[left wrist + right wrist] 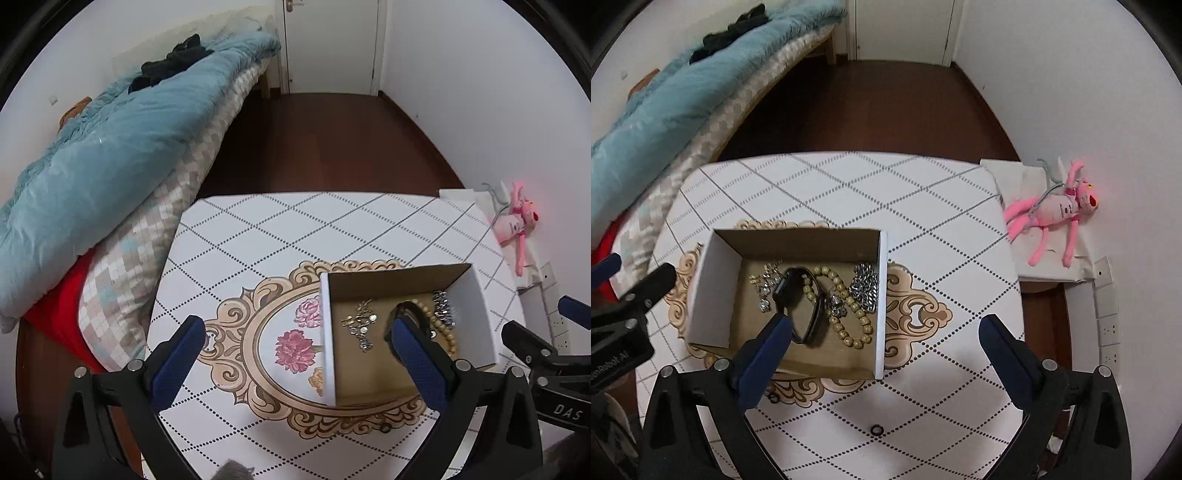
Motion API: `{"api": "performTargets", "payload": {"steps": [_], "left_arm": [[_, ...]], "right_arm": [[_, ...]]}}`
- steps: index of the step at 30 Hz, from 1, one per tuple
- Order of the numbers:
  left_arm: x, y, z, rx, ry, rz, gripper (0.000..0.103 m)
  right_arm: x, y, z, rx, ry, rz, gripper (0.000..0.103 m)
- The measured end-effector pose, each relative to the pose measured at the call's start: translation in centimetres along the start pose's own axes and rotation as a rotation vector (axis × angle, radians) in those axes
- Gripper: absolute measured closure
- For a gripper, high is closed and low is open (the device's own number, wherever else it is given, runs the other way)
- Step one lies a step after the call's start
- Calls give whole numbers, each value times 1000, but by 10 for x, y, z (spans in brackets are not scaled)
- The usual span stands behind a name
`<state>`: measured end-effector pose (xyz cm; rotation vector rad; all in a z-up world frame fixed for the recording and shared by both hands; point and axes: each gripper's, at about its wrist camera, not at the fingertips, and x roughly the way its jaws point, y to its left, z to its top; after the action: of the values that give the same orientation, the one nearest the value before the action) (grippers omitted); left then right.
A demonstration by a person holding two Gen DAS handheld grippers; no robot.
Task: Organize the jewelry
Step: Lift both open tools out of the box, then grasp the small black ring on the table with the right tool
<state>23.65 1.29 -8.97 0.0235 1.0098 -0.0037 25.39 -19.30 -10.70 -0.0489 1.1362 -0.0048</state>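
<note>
An open cardboard box stands on the patterned table. Inside lie a black band watch, a tan bead bracelet, a silver chain and a gold and silver necklace. A small black ring lies on the table in front of the box, and another black ring lies by the box's front edge. My left gripper is open and empty, left of the box. My right gripper is open and empty, above the box's front right.
The table has a white cloth with a diamond grid and a flower medallion. A bed with a blue duvet is at the left. A pink plush toy lies on a side surface at the right.
</note>
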Motion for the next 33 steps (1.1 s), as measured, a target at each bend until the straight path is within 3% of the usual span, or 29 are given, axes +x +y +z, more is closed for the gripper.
{"api": "performTargets", "payload": {"steps": [9,14,18,20,22,29,31,33], "left_arm": [[-32,-7,-24,1,-1,8,0],[-23,-9,-69,5,50,13,0],[-1,-13,-103,13,124,34,0],[11,-14,-118,10,157,48,0],[24,-15,-130,10,186,65,0],[42,-19,-145,13,220,89,0],[43,-21,-147,13,220,87,0],[44,-23,-146,16,217,83,0]], "right_arm": [[-48,-10,-24,29,-83,15,0],[-32,-18,-63,51,-45,-8,0],[2,-26,-104,98,17,36,2],[20,-28,-118,113,42,80,14],[41,-30,-133,141,74,125,41],[57,-16,-151,79,8,80,66],[57,-11,-153,52,-7,40,86],[56,-7,-154,30,-18,20,90]]}}
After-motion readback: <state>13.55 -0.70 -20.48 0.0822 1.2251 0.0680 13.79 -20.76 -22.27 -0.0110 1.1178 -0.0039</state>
